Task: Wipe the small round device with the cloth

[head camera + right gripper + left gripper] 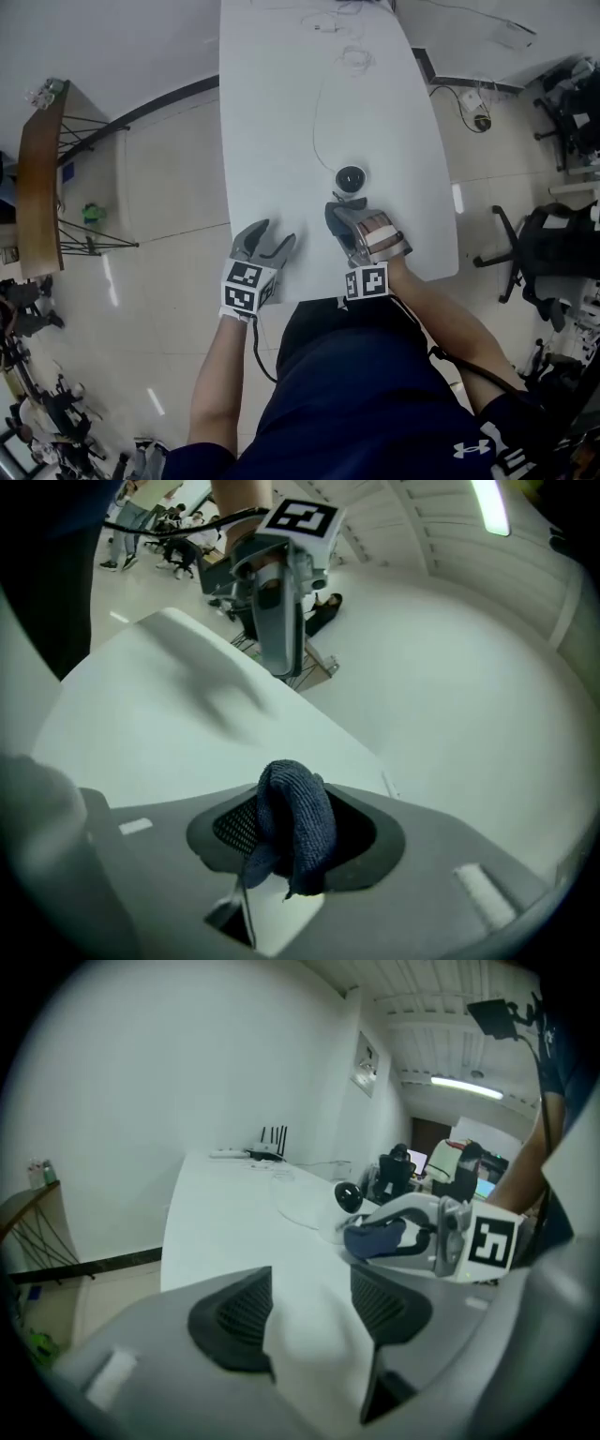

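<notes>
The small round device [351, 178], black on a white base, stands on the white table [272, 112] a little beyond my right gripper [342, 223]. That gripper is shut on a dark blue cloth [291, 825], which is bunched between its pads. The cloth [334, 216] hangs just short of the device. My left gripper [275, 234] rests to the left near the table's front edge, open with only bare table between its fingers. In the left gripper view the device [349, 1196] shows behind the right gripper and its cloth [375, 1237].
A thin white cable [317, 122] loops from the device toward the table's far end, where a router [272, 1152] and more cords lie. A wooden side table [42, 178] stands left, and office chairs [544, 244] stand right.
</notes>
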